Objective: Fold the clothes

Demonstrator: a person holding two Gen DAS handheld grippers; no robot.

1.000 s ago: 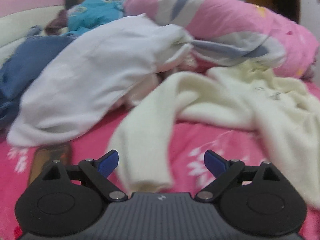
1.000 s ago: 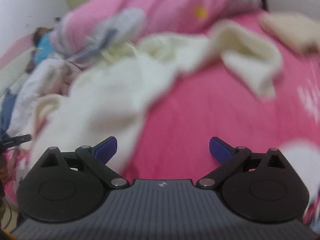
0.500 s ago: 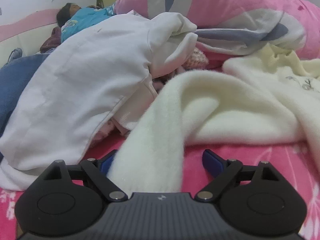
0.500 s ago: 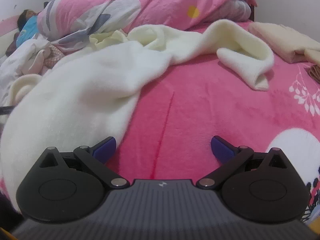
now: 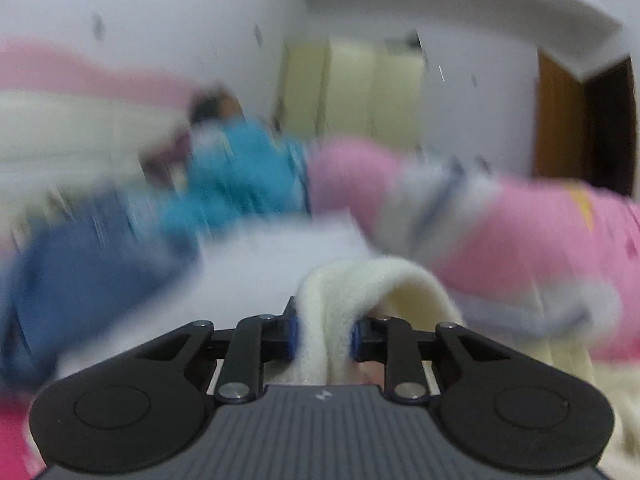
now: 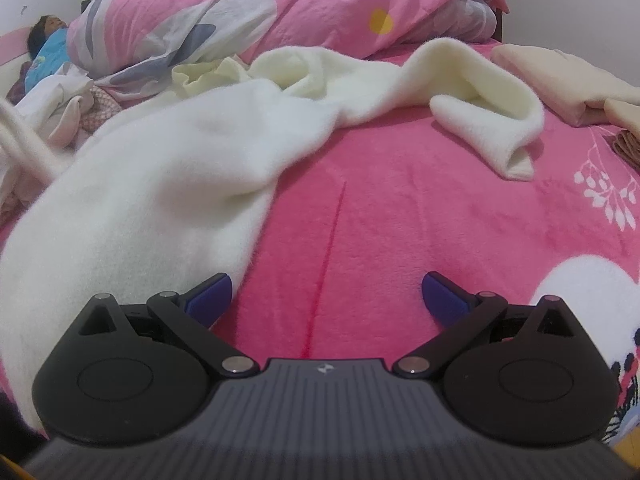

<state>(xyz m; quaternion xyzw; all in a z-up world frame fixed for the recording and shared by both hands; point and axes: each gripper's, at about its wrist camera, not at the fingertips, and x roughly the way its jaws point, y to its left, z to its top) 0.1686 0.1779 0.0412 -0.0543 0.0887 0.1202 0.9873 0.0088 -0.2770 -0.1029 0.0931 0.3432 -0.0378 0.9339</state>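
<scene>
A cream fleece sweater (image 6: pixel 168 168) lies spread over the pink bed (image 6: pixel 400 220), one sleeve (image 6: pixel 484 120) stretched toward the right. In the left wrist view my left gripper (image 5: pixel 323 334) has its jaws closing on the other cream sleeve (image 5: pixel 332 308), and the blue pads pinch the bunched fabric, lifted off the bed. The left view is blurred by motion. My right gripper (image 6: pixel 326 294) hangs open low over the pink blanket, its left pad at the sweater's hem, nothing between the fingers.
A pink quilt (image 6: pixel 304 4) is piled along the back. A white garment (image 5: pixel 280 264), blue cloth (image 5: pixel 92 276) and a doll in turquoise (image 5: pixel 240 180) lie to the left. Folded beige clothes (image 6: pixel 572 80) sit at the right edge.
My left gripper closed on the cream sleeve and rose, tilting up toward the wall. My right gripper stayed open and barely moved in the last half second.
</scene>
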